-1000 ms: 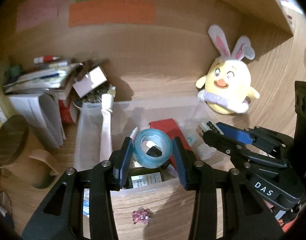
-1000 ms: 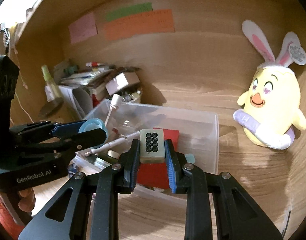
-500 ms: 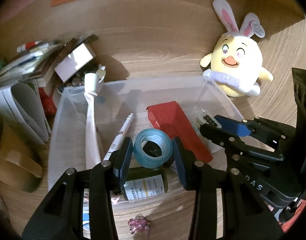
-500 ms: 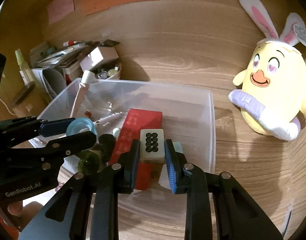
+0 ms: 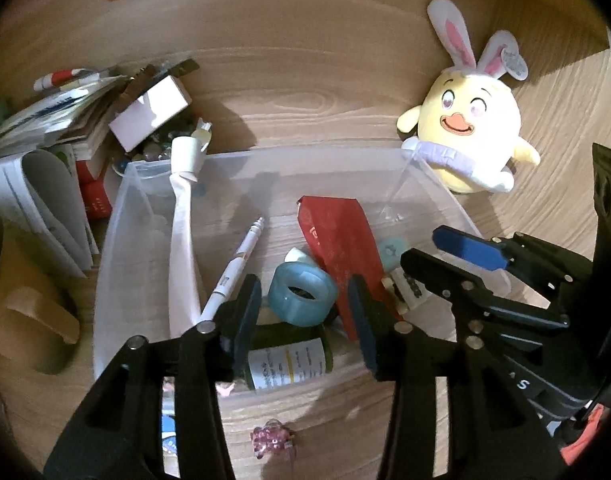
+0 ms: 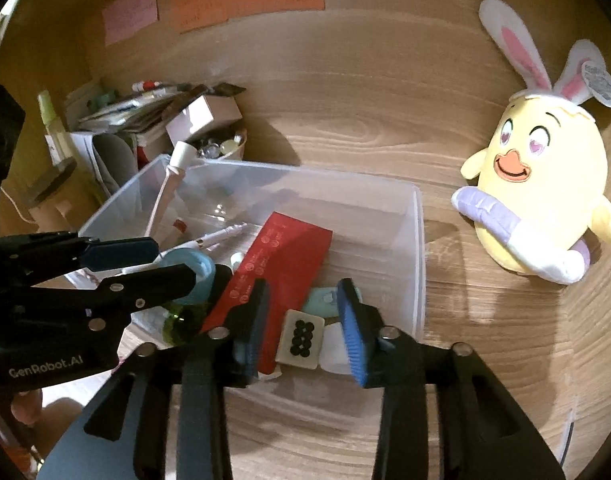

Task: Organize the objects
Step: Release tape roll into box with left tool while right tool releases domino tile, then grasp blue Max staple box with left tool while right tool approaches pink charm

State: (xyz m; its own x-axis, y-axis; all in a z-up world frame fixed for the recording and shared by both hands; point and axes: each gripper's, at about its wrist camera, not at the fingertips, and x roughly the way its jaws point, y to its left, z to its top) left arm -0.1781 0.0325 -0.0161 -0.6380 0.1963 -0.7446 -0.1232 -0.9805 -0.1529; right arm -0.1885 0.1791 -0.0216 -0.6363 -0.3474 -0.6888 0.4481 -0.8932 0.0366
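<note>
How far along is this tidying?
Well along: the clear bin already holds a red packet, pen and bottle. Both grippers' jaws have just been opening: the left gripper is letting the tape roll go, the right gripper the tile. A pink trinket remains outside.

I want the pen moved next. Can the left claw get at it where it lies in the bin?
Probably yes. The pen lies uncovered in the clear bin, just left of the left claw, whose jaws have just opened off the blue tape roll.
</note>
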